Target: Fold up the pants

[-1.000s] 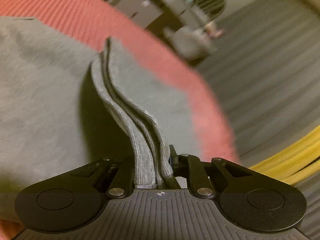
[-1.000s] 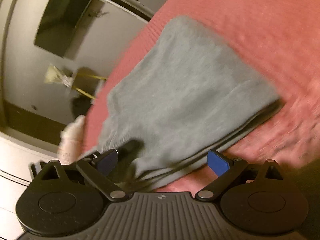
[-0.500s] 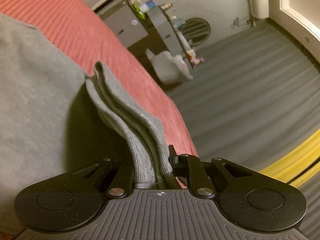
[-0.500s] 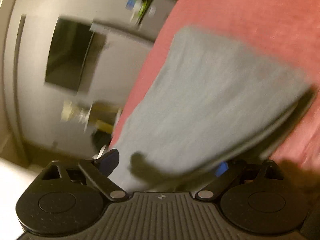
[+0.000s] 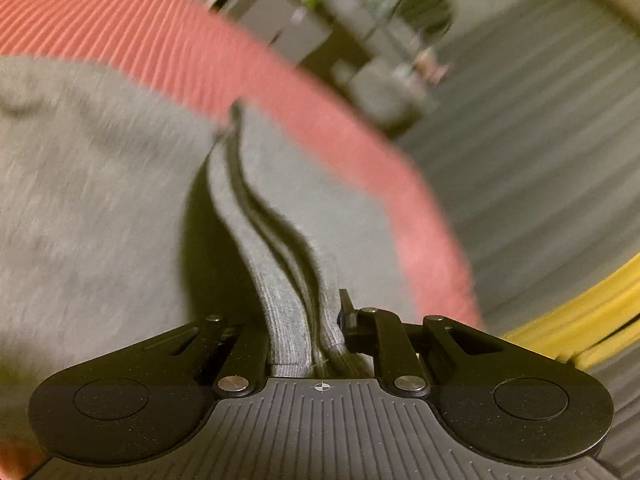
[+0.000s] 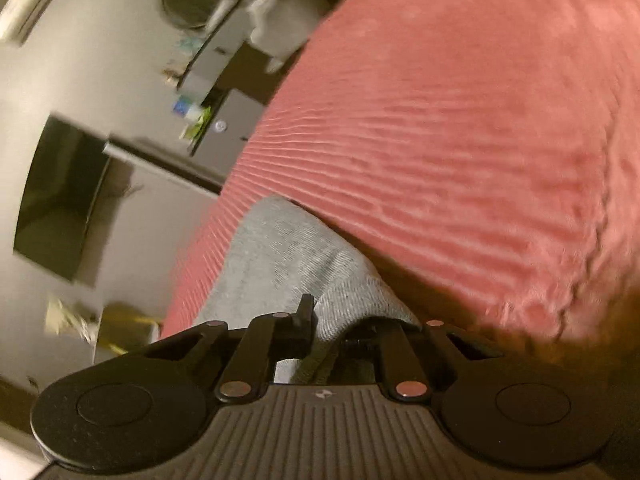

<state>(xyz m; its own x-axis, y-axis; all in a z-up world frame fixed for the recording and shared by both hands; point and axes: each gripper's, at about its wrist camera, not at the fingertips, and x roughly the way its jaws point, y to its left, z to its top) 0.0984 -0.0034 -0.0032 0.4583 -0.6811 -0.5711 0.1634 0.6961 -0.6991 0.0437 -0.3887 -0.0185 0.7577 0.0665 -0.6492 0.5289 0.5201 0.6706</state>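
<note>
The left gripper (image 5: 310, 332) sits at the bottom centre of the left wrist view with its jaws clamped on a ribbed edge of the grey pants (image 5: 100, 208). Several stacked layers of that edge run from between the jaws up toward the middle of the frame, standing on their side, with dark gaps between the layers. The rest of the pants spreads flat across the left half of the frame and also lies to the right of the raised edge. They rest on a bed with a red ribbed bedspread (image 5: 168, 36), which arcs from the upper left down to the right side of the gripper. Beyond the bed edge, the right of the frame shows a grey striped floor (image 5: 540, 140) and a yellow band (image 5: 592, 320) at lower right; a blurred shelf unit (image 5: 360, 32) stands at the top centre.

In the right wrist view, the right gripper (image 6: 332, 336) is at the bottom centre, its jaws drawn together on a fold of the grey pants (image 6: 288, 256), which rises from the jaws toward the frame's middle. The red bedspread (image 6: 460, 140) fills the right and upper part. A dark screen (image 6: 60, 192) hangs on the wall at the left.
</note>
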